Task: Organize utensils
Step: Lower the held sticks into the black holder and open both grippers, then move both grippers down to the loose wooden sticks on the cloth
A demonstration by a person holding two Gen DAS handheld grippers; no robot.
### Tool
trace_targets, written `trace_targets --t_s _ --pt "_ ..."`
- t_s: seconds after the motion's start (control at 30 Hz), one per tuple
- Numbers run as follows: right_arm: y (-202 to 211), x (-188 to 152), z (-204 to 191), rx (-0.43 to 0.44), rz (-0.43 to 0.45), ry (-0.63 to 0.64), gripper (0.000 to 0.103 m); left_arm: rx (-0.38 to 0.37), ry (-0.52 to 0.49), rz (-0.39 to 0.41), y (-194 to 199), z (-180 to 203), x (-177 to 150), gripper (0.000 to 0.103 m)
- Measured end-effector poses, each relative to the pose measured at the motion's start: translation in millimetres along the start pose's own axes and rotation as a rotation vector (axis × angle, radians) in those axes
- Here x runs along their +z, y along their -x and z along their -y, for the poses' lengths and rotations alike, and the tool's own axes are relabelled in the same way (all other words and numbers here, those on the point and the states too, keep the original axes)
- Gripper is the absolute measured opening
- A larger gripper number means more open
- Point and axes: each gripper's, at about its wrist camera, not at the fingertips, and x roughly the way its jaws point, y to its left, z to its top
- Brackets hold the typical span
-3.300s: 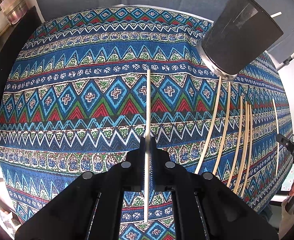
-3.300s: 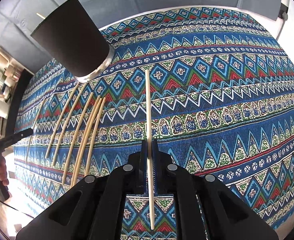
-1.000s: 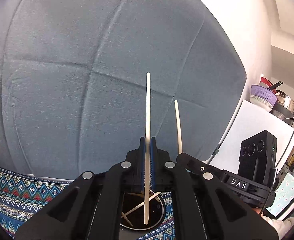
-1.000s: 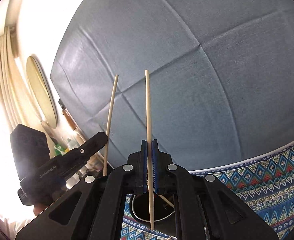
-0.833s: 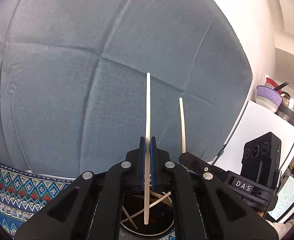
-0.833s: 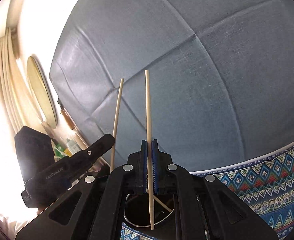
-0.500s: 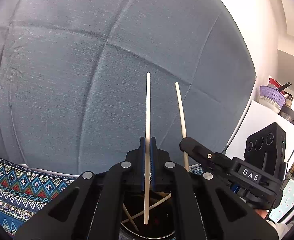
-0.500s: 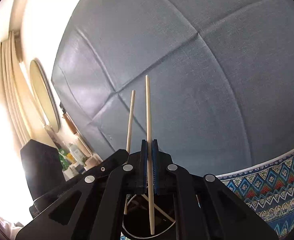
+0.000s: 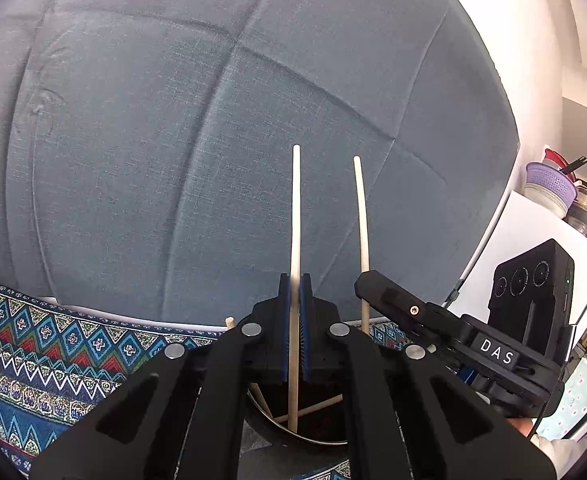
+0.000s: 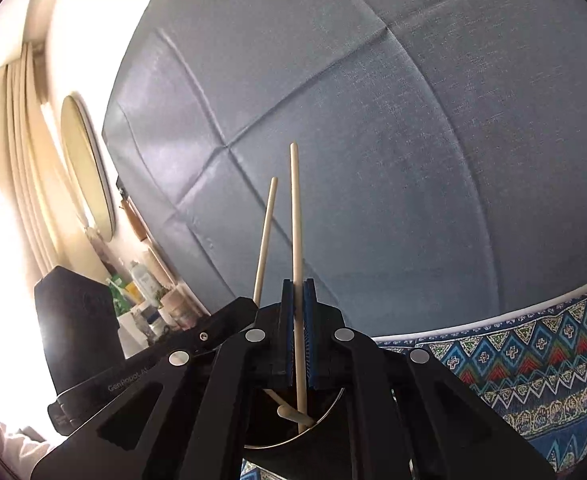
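Now the patterned cloth (image 9: 53, 356) lies beneath you, and the black holder (image 9: 293, 428) opens directly under both hand-held grippers. Your left hand-held gripper (image 9: 294, 280) pinches one chopstick (image 9: 296, 216) upright, lower tip inside the rim; your right hand-held gripper (image 10: 297, 284) pinches its chopstick (image 10: 294, 216) likewise, just beside.

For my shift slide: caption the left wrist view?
Left claw shut on a chopstick above the cup.
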Motion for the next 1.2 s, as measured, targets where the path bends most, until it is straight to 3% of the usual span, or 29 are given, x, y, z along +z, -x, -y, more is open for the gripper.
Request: trace_targets --t_s 0.27,0.53,0.67,0.7,0.73,0.8,0.97,1.07,1.2 --pt "11.4 -10.5 -10.3 -0.029 -0.034 0.045 0.008 0.011 -0.026 -0.01 10.4 3.0 -6.8 0.005" --pt "28.0 1.4 -18.7 -0.05 -0.017 0.046 0.009 0.024 -0.04 0.007 27.9 9.1 0.3 0.005" --pt "37.2 9.5 -23.6 -0.064 -0.004 0.043 0.01 0.035 -0.064 0.013 39.9 16.1 4.4 0.014" --pt "40.3 11.2 -24.2 -0.071 -0.003 0.039 0.015 0.037 -0.065 0.013 42.9 17.4 5.5 0.017" --pt "43.4 12.7 -26.4 -0.083 0.0 0.037 0.031 0.039 -0.065 0.01 45.0 18.6 7.1 0.022" --pt "50.4 14.8 -32.1 -0.113 0.015 0.04 0.049 0.048 -0.069 0.007 51.2 20.1 9.0 0.029" --pt "64.0 20.1 -44.6 -0.14 0.009 0.042 0.056 0.06 -0.094 -0.022 66.2 23.4 12.8 0.042" --pt "72.8 22.0 -51.5 -0.166 0.006 0.052 0.063 0.073 -0.092 -0.039 75.7 21.7 13.5 0.058" --pt "82.5 23.9 -61.2 -0.205 0.01 0.051 0.08 0.096 -0.086 -0.074 84.4 17.3 14.2 0.067"
